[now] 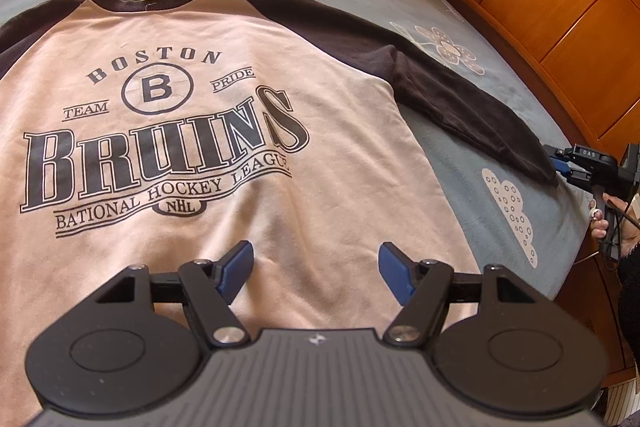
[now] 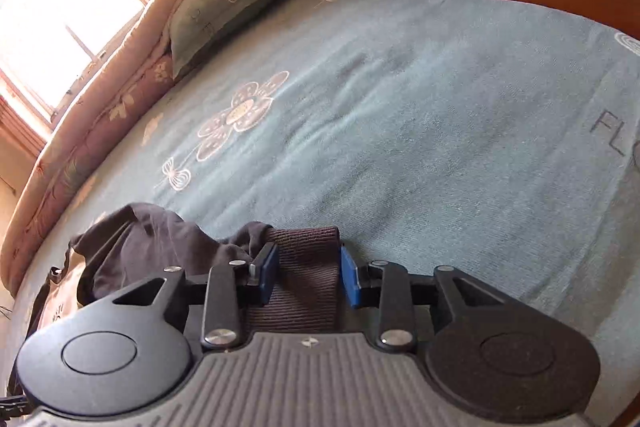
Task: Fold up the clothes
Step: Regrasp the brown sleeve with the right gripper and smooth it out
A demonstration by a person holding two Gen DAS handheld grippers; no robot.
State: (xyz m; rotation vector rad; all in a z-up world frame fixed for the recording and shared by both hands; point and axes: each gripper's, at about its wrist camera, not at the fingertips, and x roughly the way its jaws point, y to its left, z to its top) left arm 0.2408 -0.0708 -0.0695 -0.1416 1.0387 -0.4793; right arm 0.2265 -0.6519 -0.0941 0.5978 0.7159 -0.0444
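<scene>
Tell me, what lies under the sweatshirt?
The sweatshirt lies flat on a blue flowered bedspread, visible around it. What the bedspread shows beneath the shirt is covered.

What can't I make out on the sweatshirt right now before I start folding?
Sweatshirt: its other sleeve, left wrist view, cut off by the left edge.
Hem: left wrist view, hidden under the left gripper.
Sweatshirt body: right wrist view, mostly hidden behind the right gripper; only cuff and bunched sleeve show.
</scene>
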